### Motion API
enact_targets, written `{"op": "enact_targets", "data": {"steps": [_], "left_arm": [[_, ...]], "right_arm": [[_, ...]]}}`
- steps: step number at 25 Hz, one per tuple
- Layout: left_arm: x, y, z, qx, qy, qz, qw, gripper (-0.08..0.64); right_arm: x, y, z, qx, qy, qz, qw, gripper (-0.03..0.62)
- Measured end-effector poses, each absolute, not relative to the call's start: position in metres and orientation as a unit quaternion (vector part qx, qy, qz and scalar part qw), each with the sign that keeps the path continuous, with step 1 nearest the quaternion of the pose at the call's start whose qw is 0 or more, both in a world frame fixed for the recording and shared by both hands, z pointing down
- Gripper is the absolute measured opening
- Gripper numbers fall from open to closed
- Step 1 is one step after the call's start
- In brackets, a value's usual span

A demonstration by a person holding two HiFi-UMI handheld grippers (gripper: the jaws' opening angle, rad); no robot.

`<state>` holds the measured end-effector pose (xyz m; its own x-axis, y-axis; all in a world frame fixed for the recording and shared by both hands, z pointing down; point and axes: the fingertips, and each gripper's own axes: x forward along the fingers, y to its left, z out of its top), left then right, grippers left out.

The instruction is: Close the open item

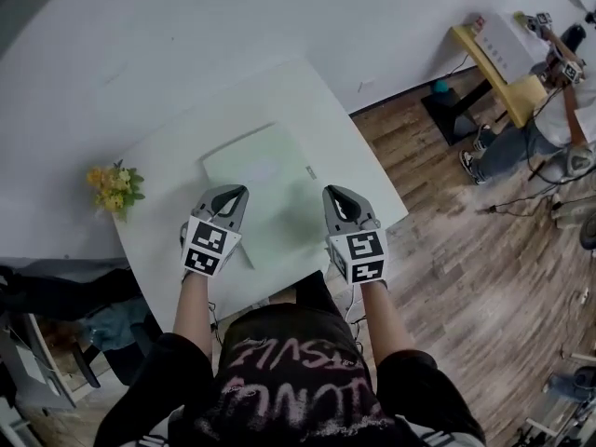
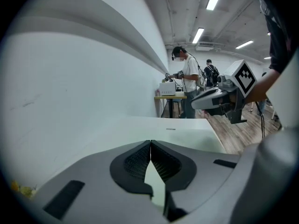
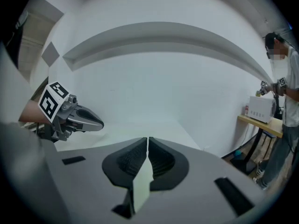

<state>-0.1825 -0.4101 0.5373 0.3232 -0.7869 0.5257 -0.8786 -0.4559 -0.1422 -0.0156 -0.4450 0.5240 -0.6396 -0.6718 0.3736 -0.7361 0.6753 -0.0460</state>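
Two grippers low over the white desk (image 1: 158, 214): left gripper (image 1: 240, 192) and right gripper (image 1: 333, 192), one at each side of a pale-green slab (image 1: 265, 180). Both pairs of jaws pressed together tip to tip, nothing pinched between them. Slab lying flat in the middle of the desk. Thin, rectangular, squared corners, a tiny dark mark (image 1: 310, 171) near its right edge. Probably a laptop, though hard to say for sure. No raised lid, no gap, no hinge angle on show. Looks shut already, so the closing seems done, with nothing else open in view. Smooth matte finish on the slab, much the same on the desk. Grey hard-shell jaws with ribbed black pads (image 2: 138, 162) inside. Off at the desk's left corner, a small bunch of yellow flowers (image 1: 114, 187), well apart from the slab. Wood-plank floor (image 1: 447, 250) beyond.
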Motion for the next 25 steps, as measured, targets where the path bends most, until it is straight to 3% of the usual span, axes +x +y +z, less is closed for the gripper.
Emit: {"op": "enact_targets", "data": {"steps": [16, 25], "left_arm": [[-0.386, -0.279, 0.477, 0.686, -0.702, 0.162, 0.102, 0.014], [-0.452, -0.218, 0.447, 0.626, -0.767, 0.114, 0.085, 0.014]], "right_arm": [[-0.229, -0.381, 0.480, 0.239, -0.958, 0.040, 0.153, 0.028], [-0.298, -0.357, 0.467, 0.192, -0.970, 0.022, 0.144, 0.026]]}}
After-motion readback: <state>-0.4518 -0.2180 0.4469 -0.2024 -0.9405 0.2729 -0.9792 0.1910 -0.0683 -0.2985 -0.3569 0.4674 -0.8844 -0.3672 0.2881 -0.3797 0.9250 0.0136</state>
